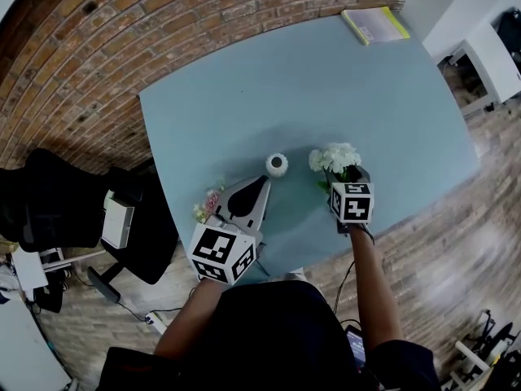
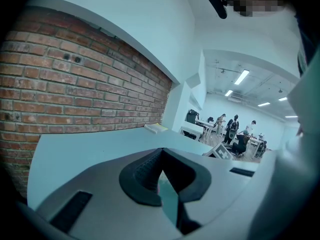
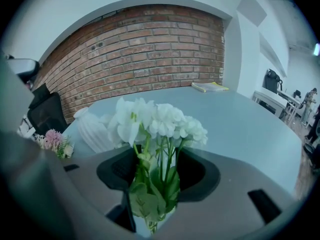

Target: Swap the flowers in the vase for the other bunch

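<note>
A small white ribbed vase [image 1: 277, 164] stands upright and empty near the front of the light blue table [image 1: 293, 80]. The same vase [image 3: 95, 129] shows in the right gripper view. My right gripper [image 1: 346, 179] is to its right, shut on the green stems of a bunch of white flowers [image 1: 335, 158], whose blooms [image 3: 157, 119] rise above the jaws. A small pink bunch [image 1: 207, 204] lies on the table at the front left; this pink bunch [image 3: 52, 140] also appears beyond the vase. Beside it my left gripper [image 1: 259, 187] points toward the vase, shut and holding nothing [image 2: 162, 156].
A yellow-edged notebook [image 1: 373, 24] lies at the table's far right corner. A brick wall [image 1: 122, 31] runs behind the table. A black chair [image 1: 65, 202] stands off the left edge and a white desk [image 1: 496, 55] off the right. People [image 2: 232, 129] stand far off.
</note>
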`<action>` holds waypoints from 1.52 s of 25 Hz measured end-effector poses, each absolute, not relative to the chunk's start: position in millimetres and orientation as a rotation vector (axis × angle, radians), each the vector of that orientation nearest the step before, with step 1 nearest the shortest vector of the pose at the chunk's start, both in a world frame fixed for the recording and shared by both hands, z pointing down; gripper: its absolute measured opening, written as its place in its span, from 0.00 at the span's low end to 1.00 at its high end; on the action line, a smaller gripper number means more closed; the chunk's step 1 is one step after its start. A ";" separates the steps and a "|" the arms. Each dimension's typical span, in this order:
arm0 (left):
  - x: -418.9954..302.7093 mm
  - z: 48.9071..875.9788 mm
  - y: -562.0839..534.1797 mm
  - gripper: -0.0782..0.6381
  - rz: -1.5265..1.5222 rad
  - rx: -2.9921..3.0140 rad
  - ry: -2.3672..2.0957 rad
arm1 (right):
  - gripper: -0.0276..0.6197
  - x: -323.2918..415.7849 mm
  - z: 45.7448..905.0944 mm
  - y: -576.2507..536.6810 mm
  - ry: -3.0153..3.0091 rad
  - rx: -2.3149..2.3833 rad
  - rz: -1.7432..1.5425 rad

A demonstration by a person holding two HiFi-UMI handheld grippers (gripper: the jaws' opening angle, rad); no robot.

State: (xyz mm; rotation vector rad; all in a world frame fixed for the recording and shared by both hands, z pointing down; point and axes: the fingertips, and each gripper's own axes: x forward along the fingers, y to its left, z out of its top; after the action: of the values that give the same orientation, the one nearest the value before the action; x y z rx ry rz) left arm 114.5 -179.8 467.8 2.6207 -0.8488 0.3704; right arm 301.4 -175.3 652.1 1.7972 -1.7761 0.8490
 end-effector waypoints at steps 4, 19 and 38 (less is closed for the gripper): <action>115.9 470.5 -181.4 0.11 0.380 2.615 -0.850 | 0.39 302.5 660.0 -174.8 -1.769 1.781 0.861; 115.9 473.7 -186.3 0.11 0.390 2.610 -0.852 | 0.39 303.6 670.9 -177.6 -1.765 1.767 0.847; 111.6 468.2 -186.2 0.11 0.367 2.615 -0.862 | 0.60 296.4 663.7 -178.9 -1.823 1.779 0.887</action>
State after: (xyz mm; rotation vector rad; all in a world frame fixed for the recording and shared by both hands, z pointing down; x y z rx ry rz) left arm 111.6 -186.2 468.2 2.6148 -0.8623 0.3674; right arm 296.4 -178.9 663.7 1.7791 -1.8227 0.8867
